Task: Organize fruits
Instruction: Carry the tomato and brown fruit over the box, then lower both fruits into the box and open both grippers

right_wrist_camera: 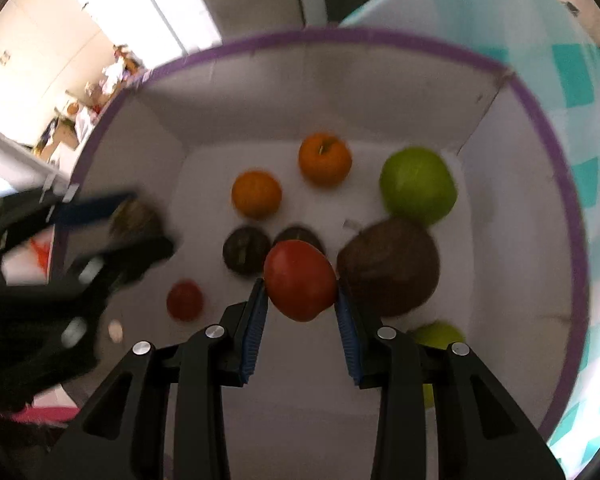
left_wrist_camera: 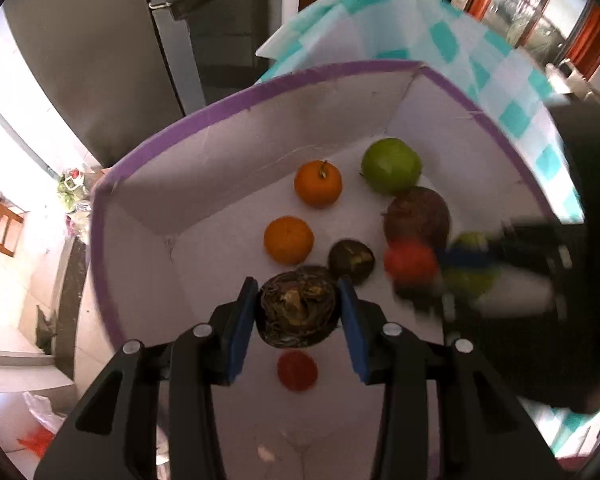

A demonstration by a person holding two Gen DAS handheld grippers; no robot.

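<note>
Both grippers work inside the white box [left_wrist_camera: 203,128] with the purple rim, each carrying one fruit above the floor.

Left gripper [left_wrist_camera: 297,304] — clenched on a dark, wrinkled fruit [left_wrist_camera: 297,308], pads on its left and right flanks. The skin looks shrivelled and mottled; judged light, probably soft or hollowing, so it may dent under a hard squeeze. The hold across the widest part looks sound.

Right gripper [right_wrist_camera: 302,300] — clenched on a tomato [right_wrist_camera: 300,280], pads at its lower sides, most of the fruit standing proud of the fingertips. Skin is smooth and glossy: judged slippery and easily bruised. Hold sits rather low on the fruit; a grip nearer the equator would be safer against it popping forward.

On the box floor:
- two oranges [right_wrist_camera: 324,159], [right_wrist_camera: 255,194], apart from each other, toward the far wall
- green apple [right_wrist_camera: 418,185] near the far right corner
- large brown fruit [right_wrist_camera: 388,266] just in front of the apple, close beside the held tomato
- two dark fruits [right_wrist_camera: 245,251], [right_wrist_camera: 291,236], side by side mid-floor
- small red fruit [right_wrist_camera: 184,301], nearer left
- second green fruit [right_wrist_camera: 440,336], partly hidden behind the right fingers

Box stands on a teal checked cloth [right_wrist_camera: 580,80].

Risk: brown fruit crowds the right gripper's set-down room.
</note>
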